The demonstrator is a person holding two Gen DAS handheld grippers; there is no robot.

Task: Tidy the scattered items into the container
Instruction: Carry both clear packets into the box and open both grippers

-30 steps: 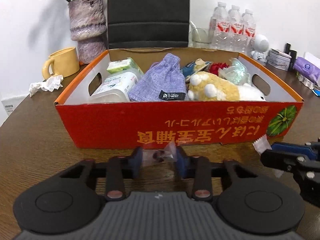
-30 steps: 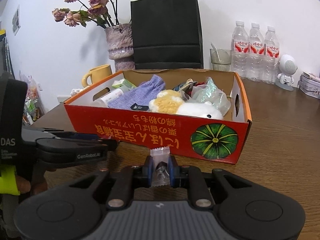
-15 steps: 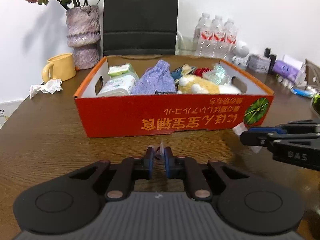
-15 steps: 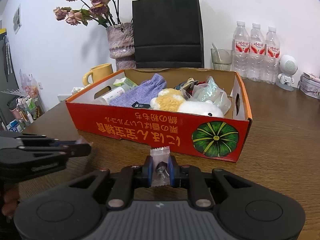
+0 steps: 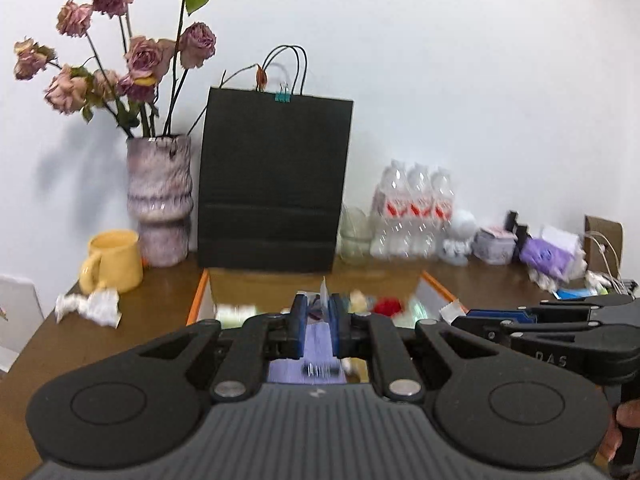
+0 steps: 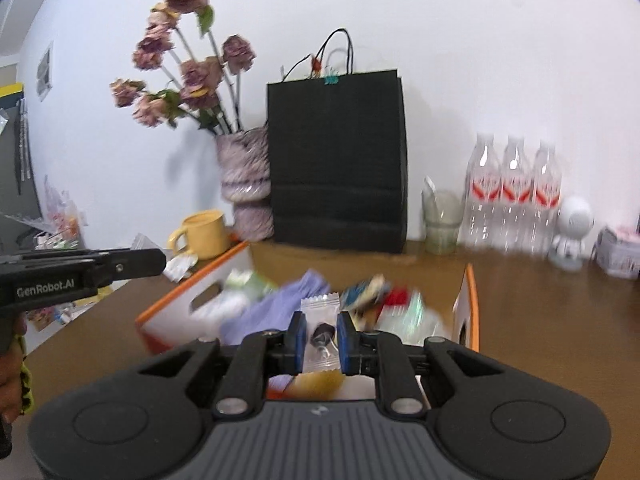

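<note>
The red-and-orange cardboard box (image 6: 471, 300) lies just below both grippers, its contents blurred; a lilac pouch (image 6: 276, 308) shows inside. My right gripper (image 6: 321, 326) is shut on a clear-wrapped dark candy (image 6: 320, 305), held over the box. My left gripper (image 5: 318, 306) is shut on a second clear candy wrapper (image 5: 324, 293), seen edge-on above the box's orange rim (image 5: 197, 303). Each gripper shows in the other's view: the right gripper (image 5: 460, 319) pinches its wrapper (image 5: 450, 309), and the left gripper (image 6: 160, 258) comes in from the left.
A black paper bag (image 5: 276, 184) stands behind the box. A vase of dried roses (image 5: 159, 196), a yellow mug (image 5: 114, 260) and crumpled tissue (image 5: 90, 306) are at back left. Water bottles (image 6: 514, 192), a glass (image 6: 442, 220) and a white figurine (image 6: 572, 232) are at back right.
The left gripper closed on its candy wrapper. Both grippers then lifted from the table in front of the box to above its open top, each carrying a candy.
</note>
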